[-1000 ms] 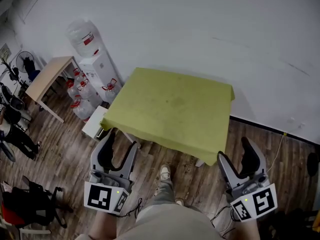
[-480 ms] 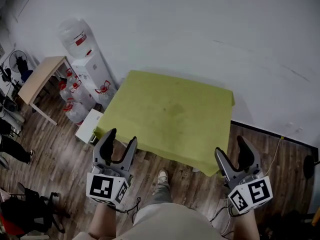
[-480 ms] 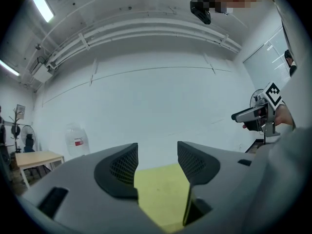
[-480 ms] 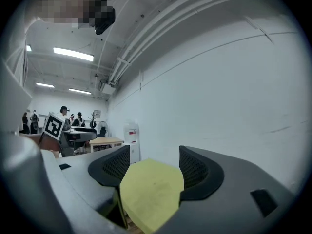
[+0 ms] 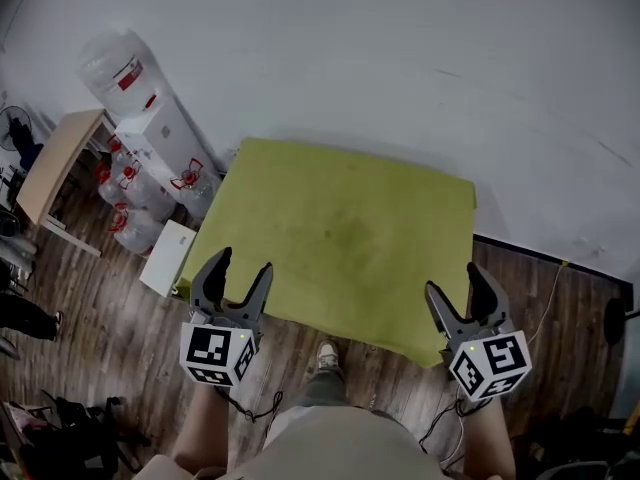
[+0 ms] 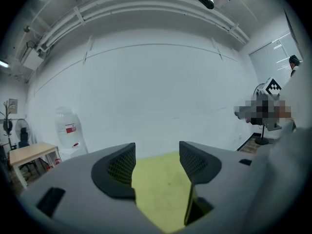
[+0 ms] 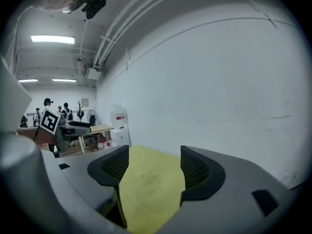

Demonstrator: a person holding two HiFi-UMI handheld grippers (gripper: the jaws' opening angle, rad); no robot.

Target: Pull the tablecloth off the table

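We see the green cloth (image 5: 340,233) lying flat over the whole worktop, right by the white wall (image 5: 400,48). The cloth hides the worktop, & its near edge hangs down a bit.

The L gripper (image 5: 244,262) is at the near left edge of the cloth. The R gripper (image 5: 453,279) is at the near right corner. Both point across the cloth to the wall.

The L fingers (image 6: 118,165) are spread & have just been opening. In the left gripper view the cloth shows in the gap, but the fingers don't press on it. The R fingers (image 7: 113,167) are spread too & have just been opening. The cloth shows in that gap as well & is not pinched. We can't tell if any tip touches the cloth.

Left of the worktop stands a white cooler (image 5: 165,138) w/ a big bottle (image 5: 108,63) on top. More bottles (image 5: 128,193) sit on the wood floor (image 5: 110,308) beside it. A white box (image 5: 170,258) lies on the floor just by the cloth's near left corner. A side table (image 5: 55,158) stands further left. A shoe (image 5: 327,352) is on the floor betw. the two grippers, near the hanging edge.
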